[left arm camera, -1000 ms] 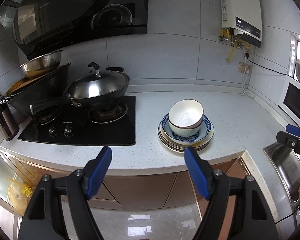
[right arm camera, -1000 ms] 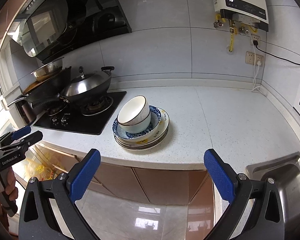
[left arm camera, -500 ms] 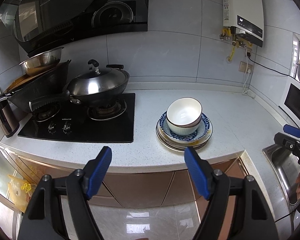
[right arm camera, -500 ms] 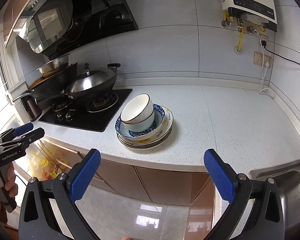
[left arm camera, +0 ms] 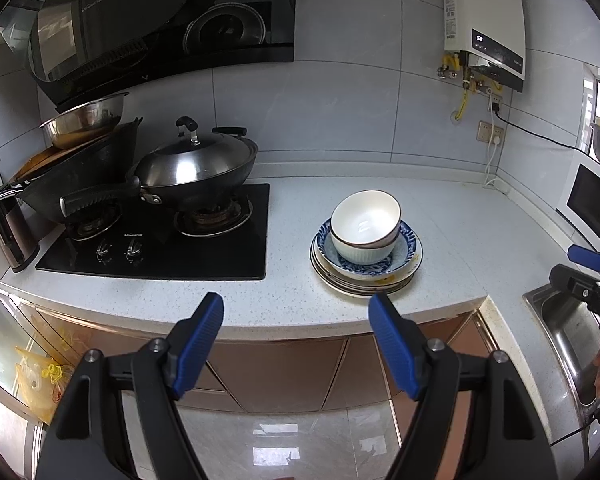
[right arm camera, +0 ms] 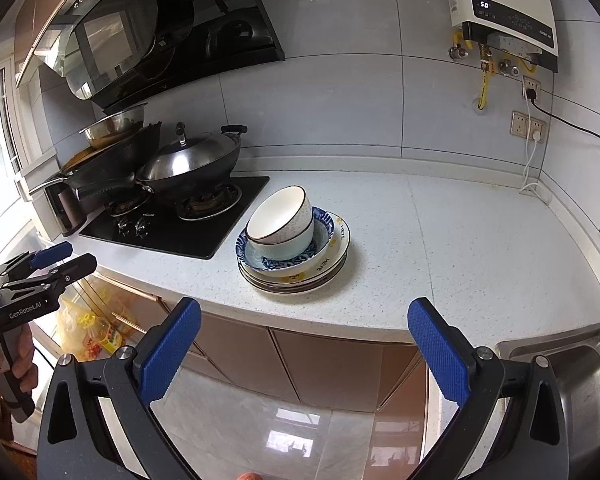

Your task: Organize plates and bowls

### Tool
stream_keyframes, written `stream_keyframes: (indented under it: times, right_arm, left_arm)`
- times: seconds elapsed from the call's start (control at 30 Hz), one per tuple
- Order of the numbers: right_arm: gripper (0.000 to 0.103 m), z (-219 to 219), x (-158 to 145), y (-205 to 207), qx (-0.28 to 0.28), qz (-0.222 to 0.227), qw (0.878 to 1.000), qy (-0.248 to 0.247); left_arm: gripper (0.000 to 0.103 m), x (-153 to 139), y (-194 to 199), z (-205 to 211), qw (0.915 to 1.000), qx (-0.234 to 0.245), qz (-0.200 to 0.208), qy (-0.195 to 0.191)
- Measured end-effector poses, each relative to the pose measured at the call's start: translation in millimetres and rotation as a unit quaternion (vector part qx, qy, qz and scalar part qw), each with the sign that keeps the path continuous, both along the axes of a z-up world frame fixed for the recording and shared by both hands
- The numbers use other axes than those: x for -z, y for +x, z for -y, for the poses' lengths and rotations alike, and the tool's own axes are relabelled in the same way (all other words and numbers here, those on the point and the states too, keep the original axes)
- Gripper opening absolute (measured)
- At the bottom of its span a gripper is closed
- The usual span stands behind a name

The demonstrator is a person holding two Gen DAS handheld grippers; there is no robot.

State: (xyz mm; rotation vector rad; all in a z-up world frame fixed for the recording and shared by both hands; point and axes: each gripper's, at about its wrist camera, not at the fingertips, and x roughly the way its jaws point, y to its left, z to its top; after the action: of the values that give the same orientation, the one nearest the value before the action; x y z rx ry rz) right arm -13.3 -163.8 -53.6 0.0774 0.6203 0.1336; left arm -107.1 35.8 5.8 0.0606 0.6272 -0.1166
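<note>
Two white round ceramic bowls (left arm camera: 365, 224), dark-rimmed, nested one in the other and tilted toward the stove side. Resting in a blue-patterned shallow dish (left arm camera: 409, 240), itself atop a stack of pale round plates (left arm camera: 364, 286); yellow marks and "HEYE" lettering on the top plate's rim in the right wrist view. Whole pile standing on the speckled white stone countertop (left arm camera: 452, 216), just right of the black glass gas hob (left arm camera: 204, 256), near the counter's front edge.

Left gripper (left arm camera: 296, 320) with blue-padded jaws spread wide, nothing between them, hovering off the counter's near edge, short of the stack. Right gripper (right arm camera: 304, 328) likewise gaping and empty, clear of the counter front, stack lying beyond and between its two fingers (right arm camera: 440, 356).

On the hob, a lidded dark steel wok (left arm camera: 198, 168) over the right burner; behind and left of it another black pan (left arm camera: 84, 168) carrying a shiny metal basin (left arm camera: 86, 120). Stainless steel sink (right arm camera: 584, 380) at the near right. White wall-mounted water heater (left arm camera: 484, 20) on the tiled wall at the far right, slanted black range hood (left arm camera: 148, 20) over the hob.
</note>
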Motion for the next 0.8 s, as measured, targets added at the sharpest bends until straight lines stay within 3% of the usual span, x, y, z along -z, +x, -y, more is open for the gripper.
stream_keyframes:
  times: [0.8]
  right_arm:
    - [0.102,-11.9,1.7,-8.1,0.008,-0.002,1.000,-0.006]
  left_arm:
    - [0.084,1.0,-9.8,-4.4,1.0000,-0.002,-0.003,0.003]
